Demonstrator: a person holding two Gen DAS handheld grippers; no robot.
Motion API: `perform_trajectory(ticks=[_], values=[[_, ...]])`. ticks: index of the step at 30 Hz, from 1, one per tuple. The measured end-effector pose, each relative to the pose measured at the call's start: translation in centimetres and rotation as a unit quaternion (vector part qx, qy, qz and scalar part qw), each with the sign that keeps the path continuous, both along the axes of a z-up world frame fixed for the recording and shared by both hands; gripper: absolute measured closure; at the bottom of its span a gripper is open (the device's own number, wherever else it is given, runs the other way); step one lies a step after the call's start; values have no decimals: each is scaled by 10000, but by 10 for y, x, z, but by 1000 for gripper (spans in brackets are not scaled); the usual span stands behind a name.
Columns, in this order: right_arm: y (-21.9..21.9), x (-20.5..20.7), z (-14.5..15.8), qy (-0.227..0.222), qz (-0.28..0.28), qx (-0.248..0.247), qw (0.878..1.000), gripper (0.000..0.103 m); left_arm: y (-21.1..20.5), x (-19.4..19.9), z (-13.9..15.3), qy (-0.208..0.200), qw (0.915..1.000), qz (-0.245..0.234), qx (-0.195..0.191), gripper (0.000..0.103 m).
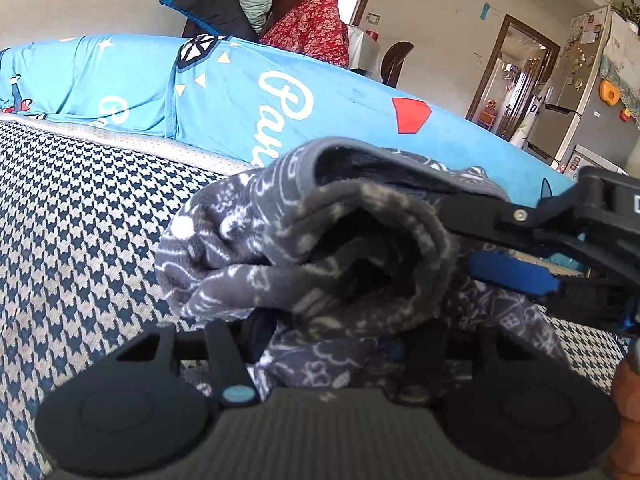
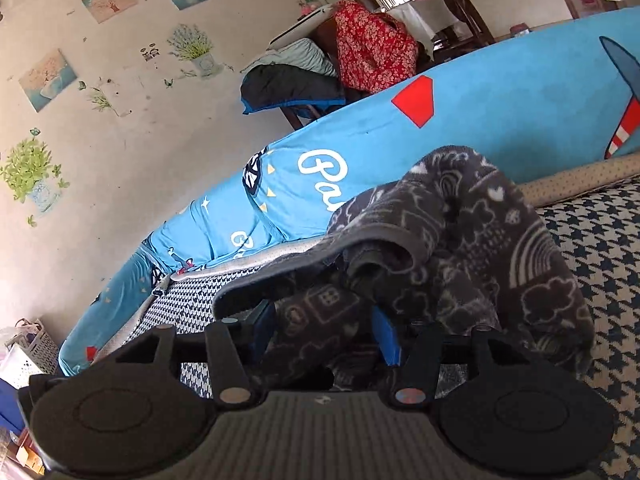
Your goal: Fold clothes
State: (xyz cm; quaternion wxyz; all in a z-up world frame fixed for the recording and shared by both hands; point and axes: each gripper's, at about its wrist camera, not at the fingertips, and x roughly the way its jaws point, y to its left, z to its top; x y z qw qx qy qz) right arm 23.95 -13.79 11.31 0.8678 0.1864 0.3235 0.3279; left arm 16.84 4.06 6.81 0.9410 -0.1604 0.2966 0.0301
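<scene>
Where bunched, grey fleece garment axisless.

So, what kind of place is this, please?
Probably a living room in a home: a sofa with a houndstooth seat and blue cover, wall stickers, a fridge with magnets, and clothes piled on a chair.

Dark grey fleece garment with white doodle print, navy-and-cream houndstooth cover at left, bright blue sheet with white lettering and red pentagon, red floral cloth at top centre, black grippers with blue pads
</scene>
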Motion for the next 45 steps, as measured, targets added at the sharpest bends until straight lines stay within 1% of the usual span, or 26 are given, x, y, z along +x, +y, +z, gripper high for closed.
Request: perform_trajectory(ticks=[2, 5, 6, 7, 8, 9, 12, 14, 16, 18, 19, 20, 21, 22, 23, 24, 27, 30, 32, 35, 36, 37, 38, 40, 43, 45], values=[[2, 3, -5, -44, -79, -48, 9999, 42, -1, -1, 0, -20, 10000, -41, 24, 46], [3, 8, -15, 64, -86, 133, 9999, 44, 0, 1, 0, -23, 9999, -90, 66, 43], [3, 9, -17, 104, -28, 207, 9997, 47, 0, 1, 0, -26, 9999, -101, 78, 41], [4, 10, -17, 133, 62, 268, 9995, 61, 0, 2, 0, -33, 9999, -111, 90, 39], [6, 10, -18, 140, 144, 290, 9994, 74, 0, 1, 0, -52, 9999, -116, 112, 35], [8, 10, -18, 128, 220, 281, 9993, 81, 0, 1, 1, -75, 9998, -118, 138, 30], [11, 8, -16, 117, 428, 345, 9984, 84, -1, -2, 4, -223, 9993, -174, 247, 24], [12, 7, -14, 156, 606, 491, 9968, 84, -2, -4, 6, -315, 9987, -224, 330, 24], [14, 4, -11, 127, 823, 571, 9949, 85, -3, -5, 7, -352, 9983, -241, 387, 33], [18, -2, -6, 33, 999, 543, 9935, 85, 1, -5, 7, -362, 9986, -197, 322, 53], [19, -4, -4, 2, 1072, 559, 9927, 85, 4, -5, 8, -393, 9987, -159, 288, 55], [20, -6, -2, -28, 1146, 588, 9917, 85, 7, -6, 10, -433, 9987, -116, 258, 61], [21, -8, 0, -59, 1207, 598, 9909, 85, 9, -8, 12, -481, 9984, -70, 284, 68], [22, -10, 2, -88, 1237, 585, 9906, 84, 10, -9, 14, -532, 9980, -22, 331, 70], [23, -11, 3, -112, 1249, 566, 9905, 82, 12, -10, 16, -583, 9976, 26, 378, 75], [22, -11, 4, -119, 1241, 567, 9906, 81, 14, -11, 18, -630, 9969, 80, 473, 77], [17, -10, 5, -119, 1066, 635, 9922, 79, 25, -10, 25, -698, 9945, 390, 681, 78], [11, -7, 4, -88, 791, 479, 9957, 79, 48, -8, 29, -609, 9933, 803, 558, 78], [11, -4, 1, -16, 679, 215, 9975, 79, 61, -6, 32, -576, 9914, 1044, 548, 78], [19, 1, -10, 267, 638, -324, 9971, 79, 76, -6, 37, -565, 9865, 1370, 692, 78], [21, 3, -15, 370, 585, -487, 9964, 79, 81, -7, 39, -561, 9853, 1460, 682, 78], [23, 4, -18, 374, 529, -637, 9959, 79, 86, -7, 40, -555, 9844, 1536, 649, 78], [25, 4, -19, 319, 478, -786, 9952, 79, 91, -8, 42, -558, 9831, 1609, 670, 78], [27, 4, -21, 190, 373, -1029, 9938, 79, 95, -9, 48, -648, 9792, 1694, 906, 78], [26, 2, -19, -114, 172, -1179, 9928, 80, 97, -9, 59, -819, 9720, 1786, 1287, 78], [26, 1, -16, -457, -47, -1308, 9903, 85, 98, -8, 62, -876, 9683, 1834, 1452, 75]])
